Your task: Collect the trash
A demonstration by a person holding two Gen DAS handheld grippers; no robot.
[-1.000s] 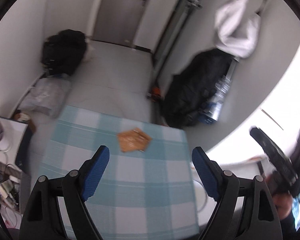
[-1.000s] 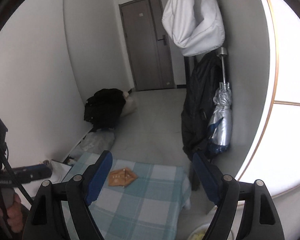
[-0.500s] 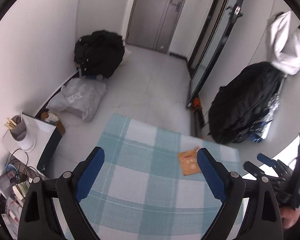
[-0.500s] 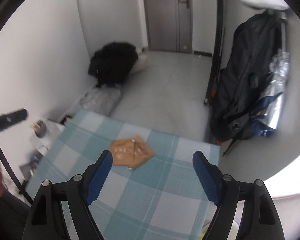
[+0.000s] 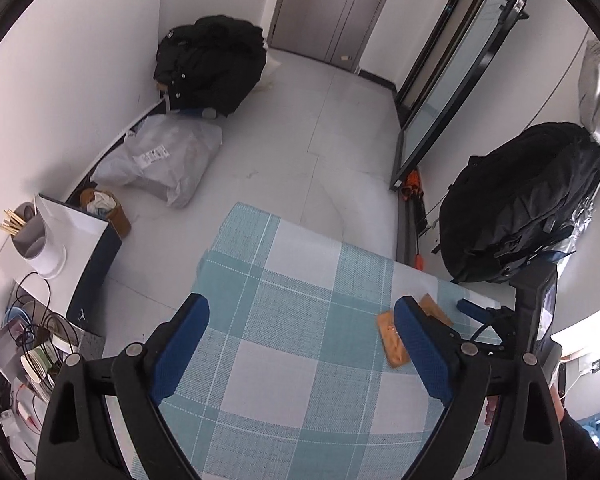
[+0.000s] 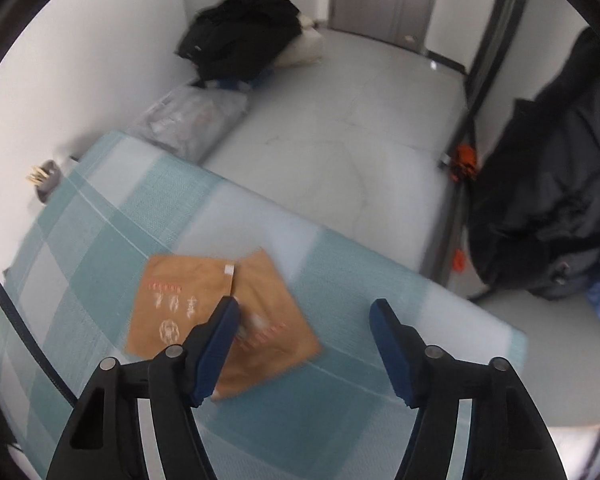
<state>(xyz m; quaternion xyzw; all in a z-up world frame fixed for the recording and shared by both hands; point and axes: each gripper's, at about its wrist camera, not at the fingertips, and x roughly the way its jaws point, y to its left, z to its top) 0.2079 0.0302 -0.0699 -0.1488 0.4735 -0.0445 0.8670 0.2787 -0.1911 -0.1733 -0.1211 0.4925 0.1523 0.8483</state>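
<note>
Right gripper [image 6: 304, 312], jaws closing with nothing gripped, hovered over two brown paper packets [image 6: 216, 308] on checked cloth [image 6: 100, 232]; left gripper [image 5: 300, 344] stood wide and empty.

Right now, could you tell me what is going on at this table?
A person holds a gripper in each hand over a table with a blue checked tablecloth. The right gripper is above two brown paper packets, its jaws closing but not yet on them. The left gripper hangs open over bare cloth, holding nothing.
</note>
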